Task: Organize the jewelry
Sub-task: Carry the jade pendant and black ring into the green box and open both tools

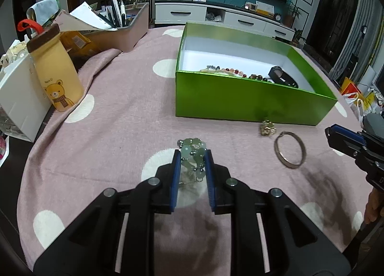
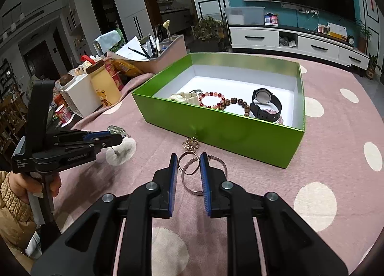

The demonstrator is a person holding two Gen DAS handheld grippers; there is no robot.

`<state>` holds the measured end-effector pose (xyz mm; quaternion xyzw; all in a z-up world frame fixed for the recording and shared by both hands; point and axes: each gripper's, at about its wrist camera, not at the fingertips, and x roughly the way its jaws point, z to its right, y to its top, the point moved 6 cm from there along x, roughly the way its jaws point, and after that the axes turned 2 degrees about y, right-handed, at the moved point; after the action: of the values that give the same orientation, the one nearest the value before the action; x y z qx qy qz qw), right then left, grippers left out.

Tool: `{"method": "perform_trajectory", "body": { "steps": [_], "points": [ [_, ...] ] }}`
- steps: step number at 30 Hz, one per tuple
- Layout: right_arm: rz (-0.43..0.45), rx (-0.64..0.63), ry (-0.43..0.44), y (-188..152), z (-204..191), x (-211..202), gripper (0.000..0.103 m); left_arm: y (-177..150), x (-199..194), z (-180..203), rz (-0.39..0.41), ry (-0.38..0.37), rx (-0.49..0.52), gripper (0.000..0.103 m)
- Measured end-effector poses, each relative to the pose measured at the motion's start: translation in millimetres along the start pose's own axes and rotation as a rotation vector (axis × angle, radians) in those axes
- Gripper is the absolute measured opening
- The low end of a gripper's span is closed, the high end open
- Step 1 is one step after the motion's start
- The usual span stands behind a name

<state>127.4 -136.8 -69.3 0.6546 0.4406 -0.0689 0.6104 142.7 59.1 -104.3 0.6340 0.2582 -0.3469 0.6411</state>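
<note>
My left gripper (image 1: 192, 156) is shut on a pale green bead bracelet (image 1: 193, 150), held just above the pink dotted cloth (image 1: 124, 117). The same gripper (image 2: 120, 138) shows from the side in the right wrist view, with the bracelet (image 2: 116, 129) at its tip. My right gripper (image 2: 188, 163) is shut on a thin metal ring (image 2: 184, 170) that spans its blue pads. A larger metal bangle (image 2: 217, 164) (image 1: 290, 150) lies on the cloth just beyond, beside a small gold trinket (image 2: 190, 145) (image 1: 267, 128). The green box (image 1: 240, 100) (image 2: 216, 132) holds bead bracelets (image 2: 212, 100) and a black watch (image 2: 265, 105).
A bear-printed yellow bottle (image 1: 58, 72), a white box (image 1: 20, 105) and a pink organiser with pens (image 1: 120, 33) crowd the table's left side. A person's hand (image 2: 33, 184) in a quilted sleeve grips the left tool. A TV cabinet (image 2: 297, 43) stands behind the table.
</note>
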Motion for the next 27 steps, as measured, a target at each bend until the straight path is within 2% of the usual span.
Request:
{"method": "perform_trajectory", "body": {
  "steps": [10,27],
  "points": [
    [0.036,0.0,-0.015,2.0,0.3,-23.3,0.019,1.0,-28.2,17.2,0.029,-0.014,0.019,0.019],
    [0.127,0.022,-0.06,11.4,15.6,-70.3,0.019,20.5,-68.3,51.6,0.116,-0.028,0.087,0.019]
  ]
}}
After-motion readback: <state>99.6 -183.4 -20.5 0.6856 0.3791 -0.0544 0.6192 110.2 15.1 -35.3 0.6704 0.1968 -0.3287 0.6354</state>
